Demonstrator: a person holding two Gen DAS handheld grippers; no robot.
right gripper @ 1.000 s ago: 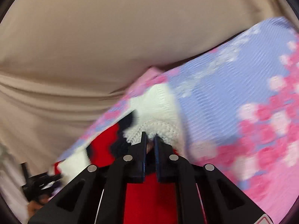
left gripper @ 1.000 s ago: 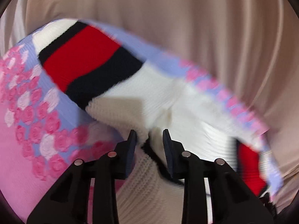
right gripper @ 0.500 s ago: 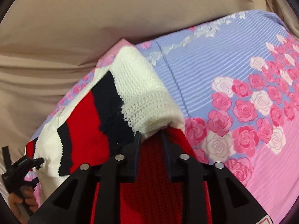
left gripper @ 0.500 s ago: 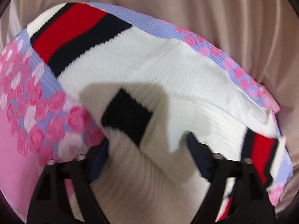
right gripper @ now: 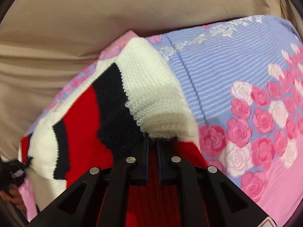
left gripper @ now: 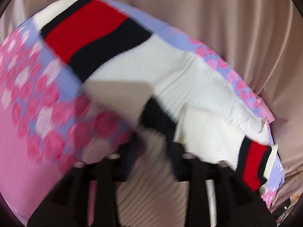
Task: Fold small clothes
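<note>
A small knitted sweater (left gripper: 189, 79), white with red and black stripes, lies on a floral bedspread (left gripper: 28, 113). My left gripper (left gripper: 151, 157) sits low over its ribbed white edge; the view is blurred, and its jaws stand apart with knit between them. In the right wrist view the sweater (right gripper: 144, 87) is lifted into a fold. My right gripper (right gripper: 153, 141) is shut on its white knitted edge, with red knit below the fingers (right gripper: 145, 162).
The bedspread (right gripper: 236, 66) is lilac with pink and white roses and a pink border. Beige curtain fabric (left gripper: 227, 19) hangs behind the bed. The other gripper and a hand show at the far left of the right wrist view (right gripper: 11, 172).
My left gripper opened half a second ago and has now narrowed around the ribbed edge. My right gripper loosened slightly, then closed again on the white edge, with the fold carried over the sweater.
</note>
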